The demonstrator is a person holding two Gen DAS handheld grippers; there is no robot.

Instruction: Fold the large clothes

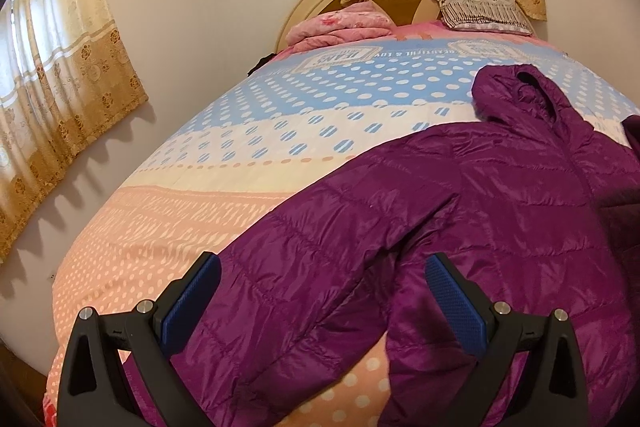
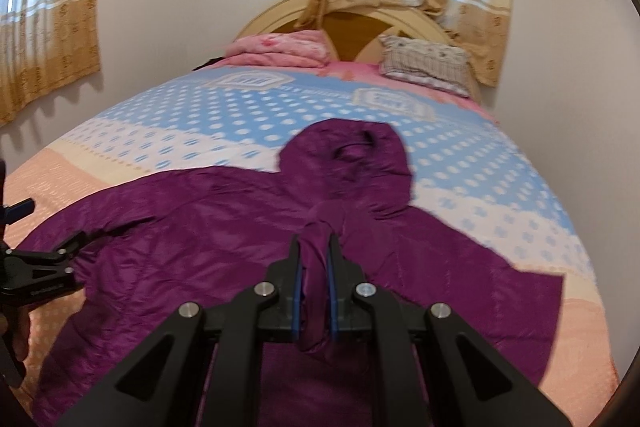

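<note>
Purple jacket (image 1: 460, 211) spread on my bed (image 1: 248, 155), one gripper on it.

My left gripper (image 1: 322, 283) hangs over the jacket's left sleeve (image 1: 288, 299) with its fingers wide apart, holding nothing. My right gripper (image 2: 314, 259) is closed tight on a bunched fold of jacket fabric, just below the hood (image 2: 352, 163).

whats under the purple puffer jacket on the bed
The purple quilted hooded jacket lies spread on the polka-dot bedspread, peach, cream and blue, which shows all around it. Whatever lies beneath the jacket's body is covered. The right gripper pinches a fold; the left gripper is open.
</note>
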